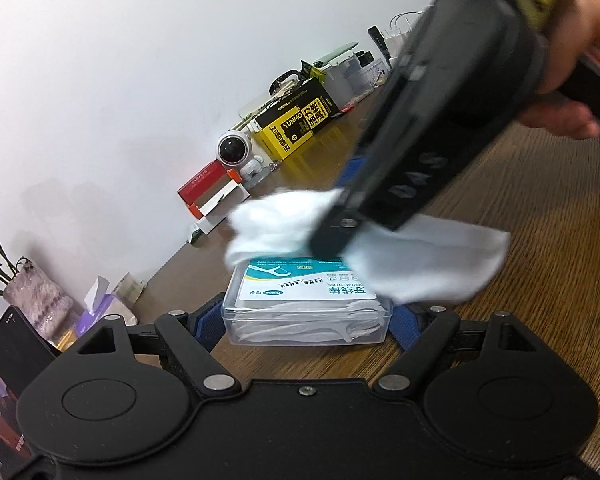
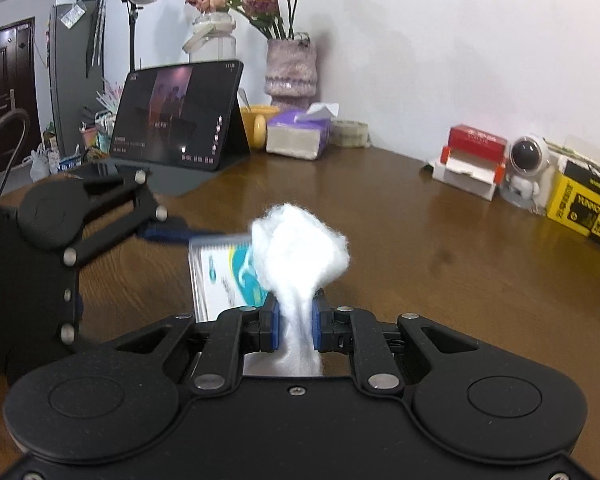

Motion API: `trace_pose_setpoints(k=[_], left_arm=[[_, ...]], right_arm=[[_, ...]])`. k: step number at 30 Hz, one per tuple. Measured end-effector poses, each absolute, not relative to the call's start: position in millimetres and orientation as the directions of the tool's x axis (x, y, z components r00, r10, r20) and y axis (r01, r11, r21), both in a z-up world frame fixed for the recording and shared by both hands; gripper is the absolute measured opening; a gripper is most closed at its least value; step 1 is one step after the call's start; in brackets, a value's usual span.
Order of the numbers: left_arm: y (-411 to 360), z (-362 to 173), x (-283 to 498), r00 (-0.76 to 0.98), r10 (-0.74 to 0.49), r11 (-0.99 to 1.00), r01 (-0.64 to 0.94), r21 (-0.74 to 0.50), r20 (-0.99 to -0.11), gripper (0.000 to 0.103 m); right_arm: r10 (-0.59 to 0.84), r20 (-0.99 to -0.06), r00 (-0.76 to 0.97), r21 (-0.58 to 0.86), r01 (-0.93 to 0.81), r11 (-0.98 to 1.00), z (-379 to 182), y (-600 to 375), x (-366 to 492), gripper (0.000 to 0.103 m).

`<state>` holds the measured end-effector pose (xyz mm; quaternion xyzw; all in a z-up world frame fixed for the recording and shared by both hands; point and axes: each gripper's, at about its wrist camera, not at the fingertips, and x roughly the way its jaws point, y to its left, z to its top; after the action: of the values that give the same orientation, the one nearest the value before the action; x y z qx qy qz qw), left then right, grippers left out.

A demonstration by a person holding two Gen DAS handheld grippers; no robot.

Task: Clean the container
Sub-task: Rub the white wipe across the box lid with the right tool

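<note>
A clear plastic container (image 1: 306, 312) of dental floss picks, with a white and teal label, rests on the wooden table. My left gripper (image 1: 306, 322) is shut on it, one blue pad on each side. My right gripper (image 1: 332, 236) reaches in from the upper right, held by a hand, and presses a white cloth (image 1: 420, 264) onto the container's lid. In the right wrist view the right gripper (image 2: 296, 312) is shut on the bunched cloth (image 2: 298, 248). The container (image 2: 220, 276) lies just left of the cloth, with the left gripper's blue finger (image 2: 162, 232) against its far side.
Along the wall stand a propped tablet (image 2: 176, 116), a tissue box (image 2: 300, 134), a vase of dried roses (image 2: 290, 72), a red and white box (image 2: 470, 160), an astronaut figure (image 2: 526, 168) and a yellow box (image 2: 584, 208). The wooden table (image 2: 420, 240) extends right of the container.
</note>
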<state>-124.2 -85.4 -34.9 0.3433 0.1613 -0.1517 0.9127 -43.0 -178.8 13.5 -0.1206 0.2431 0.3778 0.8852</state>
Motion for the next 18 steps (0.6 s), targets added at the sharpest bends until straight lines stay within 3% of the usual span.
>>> trace_pose_setpoints(k=[6, 18], left_arm=[[-64.3, -29.2, -100.5, 0.902, -0.168, 0.72, 0.388, 0.575, -0.399, 0.081], [-45.0, -24.3, -76.7, 0.906, -0.163, 0.713, 0.382, 0.588, -0.391, 0.081]], right_arm=[[0.628, -0.547, 0.553, -0.004, -0.752, 0.659, 8.4, -184.9, -64.9, 0.015], [0.676, -0.485, 0.555, 0.006, -0.771, 0.637, 18.1, -173.8, -73.6, 0.016]])
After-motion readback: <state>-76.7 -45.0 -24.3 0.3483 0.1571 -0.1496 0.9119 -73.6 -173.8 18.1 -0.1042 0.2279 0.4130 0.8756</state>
